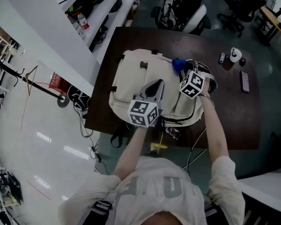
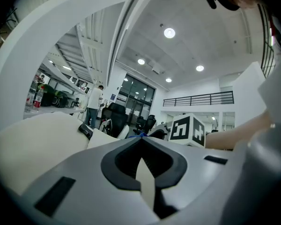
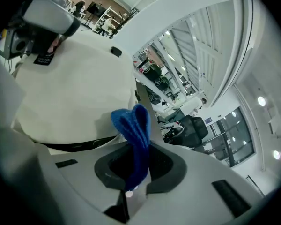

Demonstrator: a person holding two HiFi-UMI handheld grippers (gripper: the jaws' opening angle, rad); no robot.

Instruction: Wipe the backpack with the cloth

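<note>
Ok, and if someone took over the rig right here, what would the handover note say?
Left gripper: shut, empty, lying on the cream backpack.
Right gripper: shut on the blue cloth, at the backpack's far right part.
The backpack lies flat on the dark table.
Done: cloth is gripped and at the backpack.
To do: the wiping; how much is already wiped doesn't show.

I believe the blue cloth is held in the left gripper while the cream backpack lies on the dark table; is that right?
Not quite: the blue cloth is clamped in the right gripper, as the right gripper view shows. The left gripper is shut with no cloth in it. The cream backpack does lie on the dark table.
</note>
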